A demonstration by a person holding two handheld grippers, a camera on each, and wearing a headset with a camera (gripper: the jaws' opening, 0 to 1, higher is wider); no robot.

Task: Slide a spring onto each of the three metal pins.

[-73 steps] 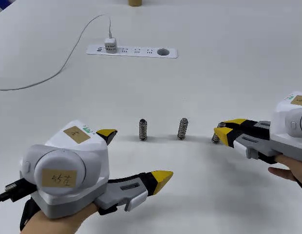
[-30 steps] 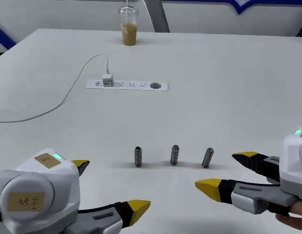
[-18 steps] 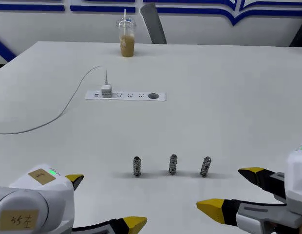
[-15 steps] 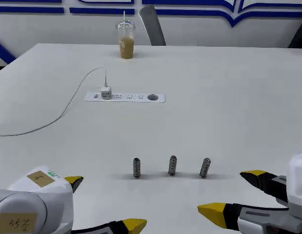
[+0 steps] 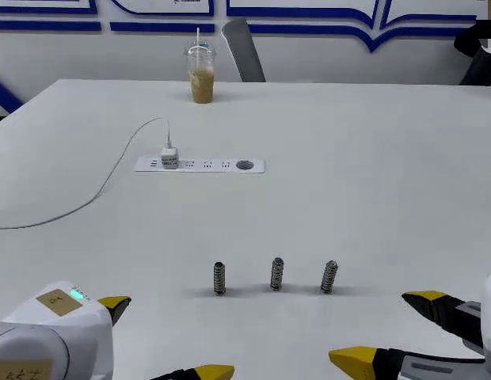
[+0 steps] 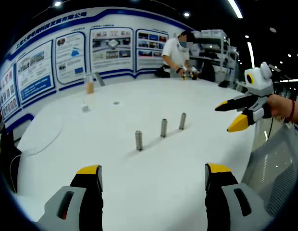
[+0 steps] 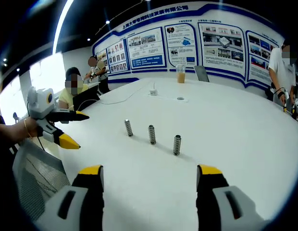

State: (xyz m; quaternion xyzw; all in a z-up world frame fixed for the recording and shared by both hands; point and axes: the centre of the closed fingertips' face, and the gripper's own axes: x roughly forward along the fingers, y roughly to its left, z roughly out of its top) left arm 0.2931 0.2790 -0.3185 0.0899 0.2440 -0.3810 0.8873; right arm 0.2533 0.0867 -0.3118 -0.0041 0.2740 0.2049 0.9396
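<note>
Pulled back from the row over the last couple of seconds, the right gripper (image 5: pixel 388 327) no longer has its yellow tips at the right-hand spring (image 5: pixel 329 276). It now hovers close to the person with its jaws wide apart and nothing between them. Its body is cut off by the right and bottom edges of the head view. The left gripper (image 5: pixel 162 336) is spread just as wide and holds nothing; its lower jaw and most of its housing run off the bottom edge. Ahead of both, well apart from the tips, the right-hand spring, the middle spring (image 5: pixel 277 273) and the left-hand spring (image 5: pixel 219 279) stand upright in a row on the white table (image 5: pixel 372 158). The pins themselves cannot be made out, so whether one stands inside each coil cannot be told. Farther back lies a power strip (image 5: pixel 199 165) with a white plug (image 5: pixel 169 158) in it, and its cable (image 5: pixel 95 194) curves off the left edge. Near the far edge stands a cup (image 5: pixel 201 74) with a straw. Behind it only part of a chair (image 5: pixel 244 50) back shows.
</note>
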